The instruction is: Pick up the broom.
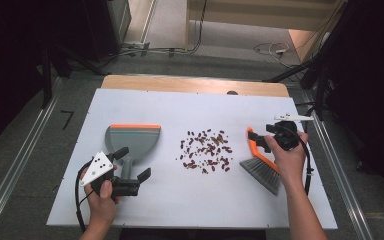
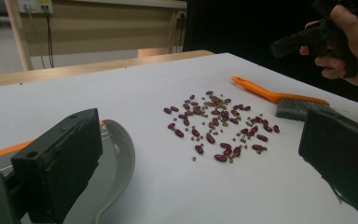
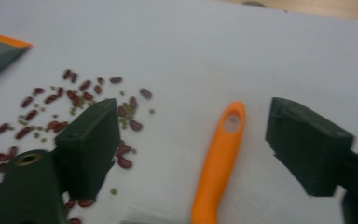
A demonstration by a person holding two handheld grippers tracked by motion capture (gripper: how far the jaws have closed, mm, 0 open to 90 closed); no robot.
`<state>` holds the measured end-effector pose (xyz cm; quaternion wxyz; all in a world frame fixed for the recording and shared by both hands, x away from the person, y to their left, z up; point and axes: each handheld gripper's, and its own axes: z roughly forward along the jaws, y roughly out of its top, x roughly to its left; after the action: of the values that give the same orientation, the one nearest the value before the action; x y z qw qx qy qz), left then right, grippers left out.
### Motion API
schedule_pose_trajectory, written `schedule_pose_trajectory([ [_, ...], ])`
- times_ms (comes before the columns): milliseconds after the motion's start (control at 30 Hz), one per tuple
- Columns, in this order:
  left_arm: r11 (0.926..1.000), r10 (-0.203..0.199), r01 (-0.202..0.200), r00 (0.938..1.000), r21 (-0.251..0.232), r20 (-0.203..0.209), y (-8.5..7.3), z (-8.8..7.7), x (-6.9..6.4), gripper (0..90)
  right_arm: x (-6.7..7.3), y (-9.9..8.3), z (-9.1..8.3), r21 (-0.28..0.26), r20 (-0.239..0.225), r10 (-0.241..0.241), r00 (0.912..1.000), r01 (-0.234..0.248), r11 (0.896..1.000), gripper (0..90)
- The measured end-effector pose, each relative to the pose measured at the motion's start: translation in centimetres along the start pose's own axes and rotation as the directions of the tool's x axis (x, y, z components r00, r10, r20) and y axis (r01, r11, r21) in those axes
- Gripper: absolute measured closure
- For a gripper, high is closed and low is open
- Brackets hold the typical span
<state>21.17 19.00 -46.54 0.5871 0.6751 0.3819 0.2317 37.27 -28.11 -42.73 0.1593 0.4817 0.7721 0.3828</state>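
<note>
The right claw (image 3: 182,140) stood wide, its jaws either side of the brush's orange handle (image 3: 219,154), not touching it; beans (image 3: 74,100) lay to its left.

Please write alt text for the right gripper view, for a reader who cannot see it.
The right gripper has its two black fingers open on either side of an orange brush handle lying on the white table, not touching it. Red beans lie scattered at left.

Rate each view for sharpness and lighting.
High view: even light on the white table, dark surroundings, beans small but distinct. Left gripper view: beans crisp, near fingers soft. Right gripper view: motion-blurred throughout, the brush handle and fingers smeared.
</note>
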Motion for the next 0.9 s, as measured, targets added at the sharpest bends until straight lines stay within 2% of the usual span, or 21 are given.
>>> schedule_pose_trajectory([
  [67, 1.0, 0.001, -0.001, 1.0, 0.006, 0.0, 0.0, 0.0, 0.1, 0.0, -0.3, -0.1, 0.5, 0.038, 0.019, 0.025, 0.9995, -0.026, 0.999, 30.2],
  [133, 1.0, -0.002, 0.002, 1.0, 0.006, -0.001, -0.1, 0.1, 0.1, 0.0, -0.6, -0.2, 1.0, 0.094, 0.025, 0.057, 0.9981, -0.059, 0.994, 35.2],
  [200, 1.0, -0.003, 0.003, 1.0, 0.006, -0.001, -0.1, 0.0, 0.0, 0.0, -0.6, -0.6, 1.4, 0.145, 0.068, 0.035, 0.9971, -0.044, 0.989, 45.9],
  [267, 0.9999, 0.006, -0.006, 1.0, 0.01, 0.0, 0.0, 0.1, -0.1, 0.0, -0.7, -1.0, 1.7, 0.167, 0.089, 0.029, 0.9956, -0.043, 0.985, 52.2],
  [333, 0.9999, 0.007, -0.007, 1.0, 0.011, 0.001, 0.0, 0.1, -0.1, 0.0, -1.1, -1.3, 2.0, 0.194, 0.074, 0.033, 0.9967, -0.046, 0.98, 52.9],
  [400, 0.9998, 0.011, -0.011, 0.9999, 0.018, 0.003, -0.1, 0.2, -0.2, 0.0, -1.1, -1.5, 2.2, 0.23, 0.086, -0.014, 0.9962, -0.006, 0.973, 55.7],
  [433, 0.9997, 0.011, -0.011, 0.9999, 0.022, 0.004, -0.1, 0.3, -0.2, 0.0, -1.0, -1.6, 2.2, 0.245, 0.094, -0.011, 0.9955, -0.012, 0.969, 55.7],
  [533, 0.9997, 0.014, -0.014, 0.9999, 0.021, 0.007, -0.1, 0.4, -0.3, 0.0, -1.1, -1.8, 2.6, 0.289, 0.078, 0.035, 0.9963, -0.057, 0.956, 56.3],
  [633, 0.9996, 0.016, -0.017, 0.9998, 0.024, 0.009, -0.1, 0.5, -0.4, 0.0, -0.9, -2.0, 2.9, 0.329, 0.066, 0.039, 0.9971, -0.058, 0.942, 59.0],
  [700, 0.9995, 0.019, -0.019, 0.9998, 0.025, 0.01, -0.1, 0.4, -0.4, 0.0, -0.7, -2.1, 3.2, 0.353, 0.082, 0.03, 0.9962, -0.058, 0.934, 59.2],
  [800, 0.9995, 0.018, -0.018, 0.9998, 0.027, 0.012, -0.1, 0.5, -0.4, 0.0, -0.5, -2.6, 3.9, 0.413, 0.1, 0.028, 0.9946, -0.067, 0.908, 61.0],
  [900, 0.9995, 0.017, -0.017, 0.9998, 0.028, 0.01, -0.1, 0.4, -0.3, 0.0, -0.1, -2.7, 4.1, 0.419, 0.129, 0.015, 0.9915, -0.069, 0.905, 63.1],
])
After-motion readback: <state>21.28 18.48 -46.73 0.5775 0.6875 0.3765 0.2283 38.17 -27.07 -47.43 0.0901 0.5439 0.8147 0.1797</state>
